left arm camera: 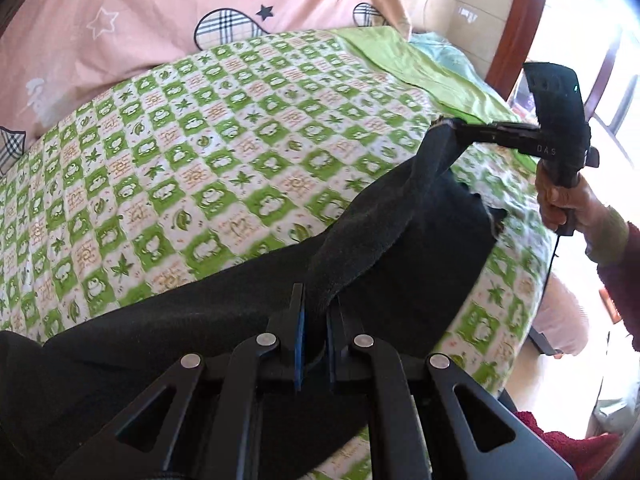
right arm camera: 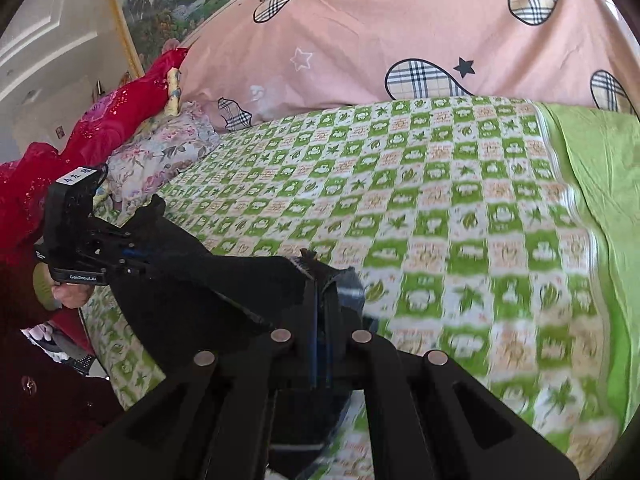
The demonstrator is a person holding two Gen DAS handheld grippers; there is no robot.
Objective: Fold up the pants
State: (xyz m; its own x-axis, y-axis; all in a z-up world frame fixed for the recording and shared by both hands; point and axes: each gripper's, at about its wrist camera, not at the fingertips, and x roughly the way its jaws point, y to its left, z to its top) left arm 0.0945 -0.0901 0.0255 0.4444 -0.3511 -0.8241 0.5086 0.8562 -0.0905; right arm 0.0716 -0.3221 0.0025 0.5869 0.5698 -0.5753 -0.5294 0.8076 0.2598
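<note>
Pants pinched by both claws over green-checked bedspread; pink quilt behind.

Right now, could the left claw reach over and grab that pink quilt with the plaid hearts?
Probably not yet. The left claw is shut on the black pants, as is the right claw, and the pink quilt lies across the green checked sheet.

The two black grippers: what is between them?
Black pants stretch between the left gripper and right gripper, each clamped on them, above the green checked bedsheet, in the left wrist view.
</note>
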